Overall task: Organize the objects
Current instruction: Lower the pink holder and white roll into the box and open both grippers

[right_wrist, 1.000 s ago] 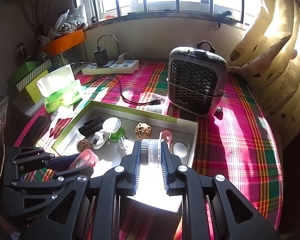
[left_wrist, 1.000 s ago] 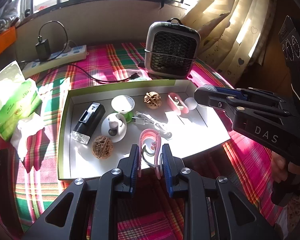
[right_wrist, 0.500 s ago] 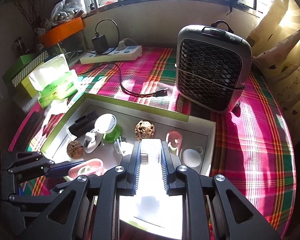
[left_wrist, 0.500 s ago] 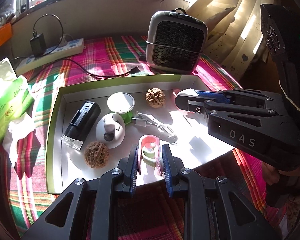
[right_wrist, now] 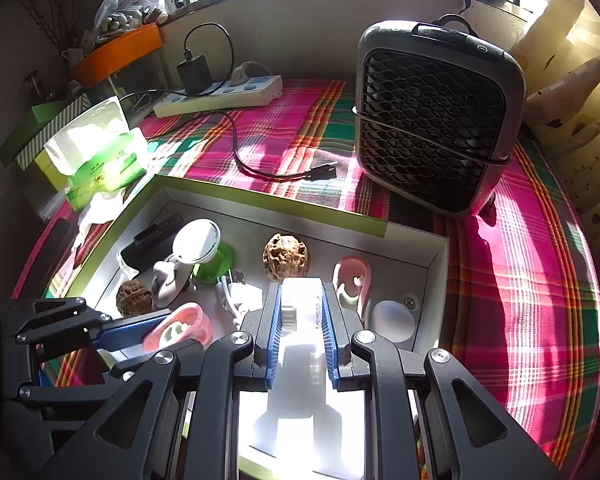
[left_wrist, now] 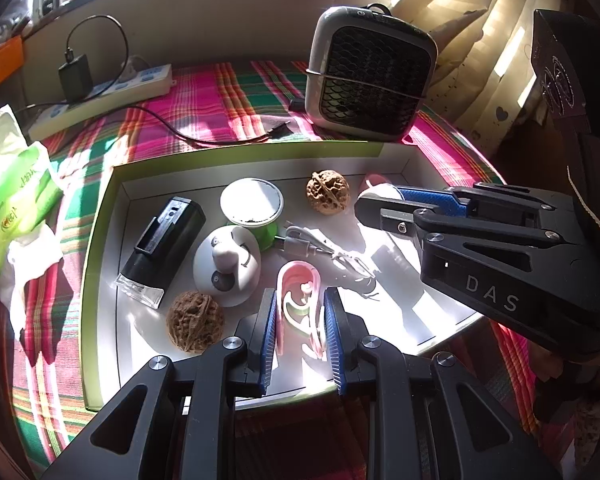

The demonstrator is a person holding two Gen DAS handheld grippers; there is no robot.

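Observation:
A shallow white tray with a green rim (left_wrist: 100,240) lies on the plaid cloth. My left gripper (left_wrist: 299,300) is shut on a pink oval clip (left_wrist: 300,280), held low over the tray's near edge; the same clip (right_wrist: 180,326) shows in the right wrist view. My right gripper (right_wrist: 300,308) is shut on a small translucent white piece (right_wrist: 300,304) above the tray's right half. Inside the tray lie two walnuts (left_wrist: 327,191) (left_wrist: 195,325), a black device (left_wrist: 164,240), a round mirror on a green base (left_wrist: 252,202), a white round gadget (left_wrist: 226,266), a white cable (left_wrist: 324,248) and a second pink clip (right_wrist: 352,276).
A grey fan heater (right_wrist: 432,120) stands behind the tray on the right. A power strip (right_wrist: 220,96) with a black charger and a trailing cable lies at the back. A green tissue pack (left_wrist: 8,184) sits left of the tray. Curtains hang on the right.
Both grippers have come lower and closer over the tray, each still shut on its object. Nothing in the tray has moved.

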